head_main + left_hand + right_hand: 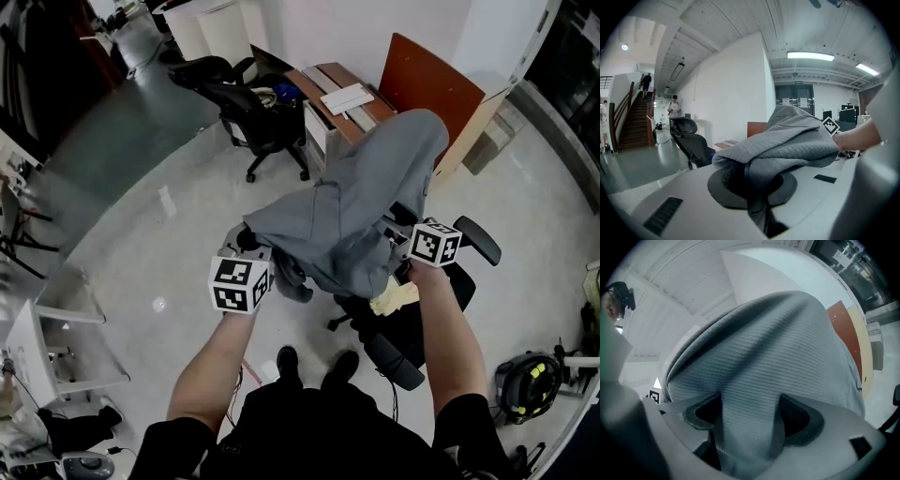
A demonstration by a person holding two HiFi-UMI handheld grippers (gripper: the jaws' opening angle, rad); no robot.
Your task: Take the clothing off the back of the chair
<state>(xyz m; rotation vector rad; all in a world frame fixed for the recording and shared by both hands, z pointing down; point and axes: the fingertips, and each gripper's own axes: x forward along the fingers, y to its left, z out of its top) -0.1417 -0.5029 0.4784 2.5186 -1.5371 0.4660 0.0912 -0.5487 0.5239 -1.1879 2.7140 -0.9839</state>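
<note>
i'm lifting the grey garment (361,202) off the chair (412,349), left gripper (251,242) pinching its nine o'clock edge. right gripper (399,246) is gaping around loose cloth; closing it comes next.

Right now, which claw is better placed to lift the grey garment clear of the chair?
Left: the left claw is shut on the grey garment; the right claw stands wide open around it.
</note>
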